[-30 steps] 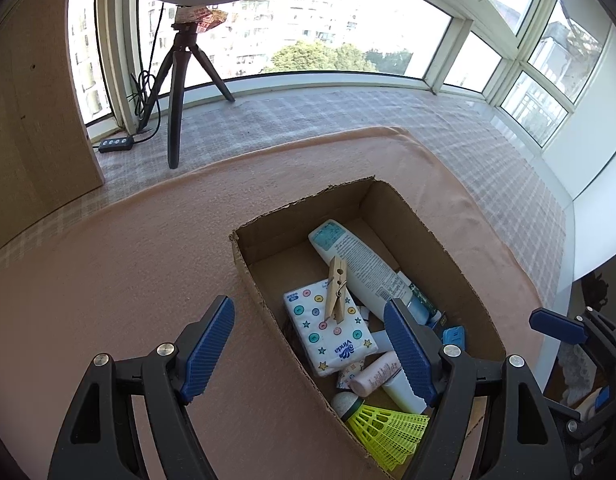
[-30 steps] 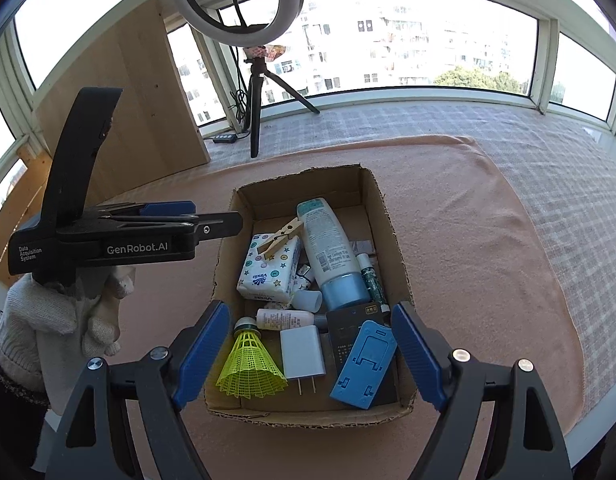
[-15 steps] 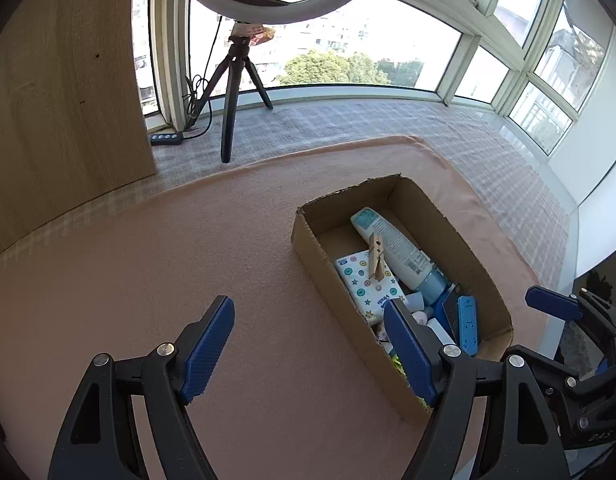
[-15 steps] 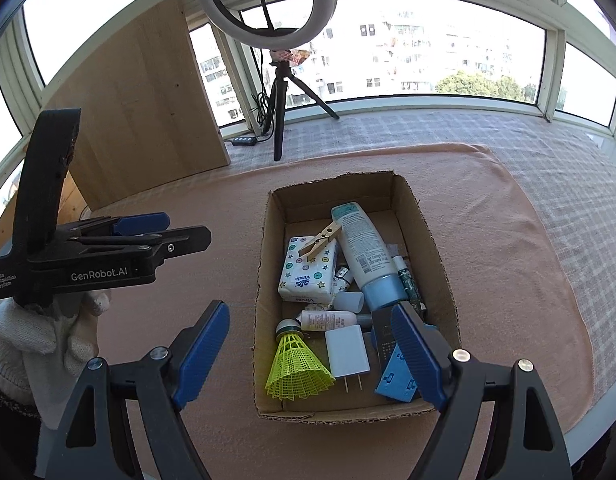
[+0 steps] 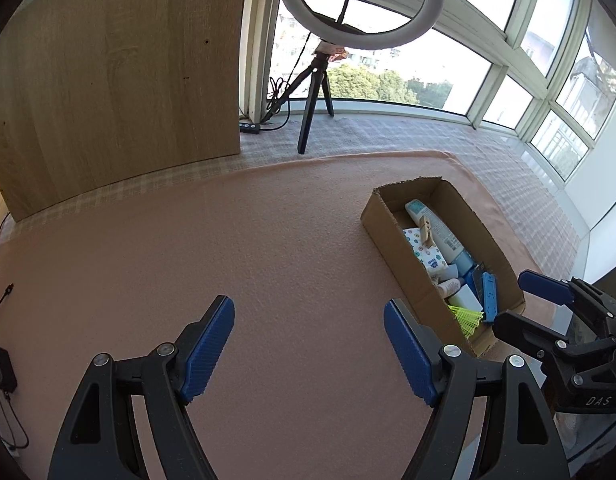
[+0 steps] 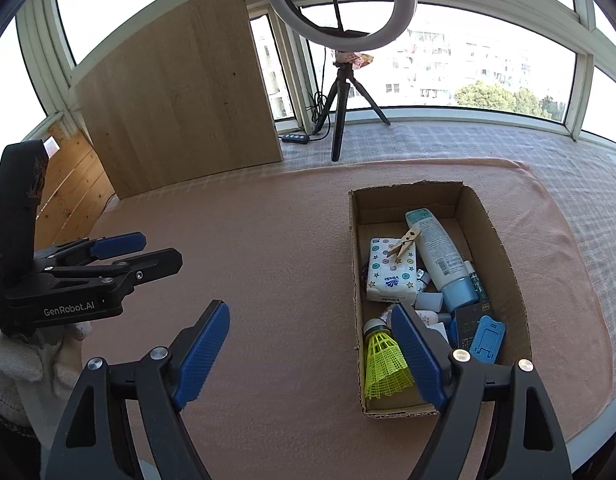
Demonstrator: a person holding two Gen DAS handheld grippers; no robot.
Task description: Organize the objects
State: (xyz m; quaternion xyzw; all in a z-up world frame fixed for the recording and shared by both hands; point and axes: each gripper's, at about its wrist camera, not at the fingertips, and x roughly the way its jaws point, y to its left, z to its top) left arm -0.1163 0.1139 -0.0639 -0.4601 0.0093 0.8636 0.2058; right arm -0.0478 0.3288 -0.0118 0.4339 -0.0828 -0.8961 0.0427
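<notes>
Right wrist view looks down into an open brown cardboard box (image 6: 504,240) lying on a salmon-pink blanket (image 6: 268,240). Inside it lie a white lotion bottle with a pale blue cap (image 6: 438,254), a white tissue pack printed with coloured dots (image 6: 390,274) with a wooden clothespin (image 6: 404,242) resting on top, a yellow-green shuttlecock (image 6: 382,364), a bright blue plastic phone stand (image 6: 486,338), a dark flat device (image 6: 468,326) and several small white bottles that are hard to tell apart.

The right gripper (image 6: 310,354) hangs above the blanket with its 2 blue-padded jaws spread wide and nothing between them; its right jaw overlaps the box's near end in the picture. The left gripper (image 5: 308,344) is likewise agape and empty over bare blanket, well left of the box (image 5: 388,224).

Only the right wrist view shows the white knitted glove (image 6: 24,360) on the hand holding the left gripper (image 6: 144,248). Only the left wrist view shows a black adapter with cable (image 5: 2,372) at the blanket's left edge.

Behind stand a white ring light on a black tripod (image 6: 340,120), a pale wooden panel (image 6: 180,92) leaning at the windows, and a checked cloth (image 6: 548,148) under the blanket.
</notes>
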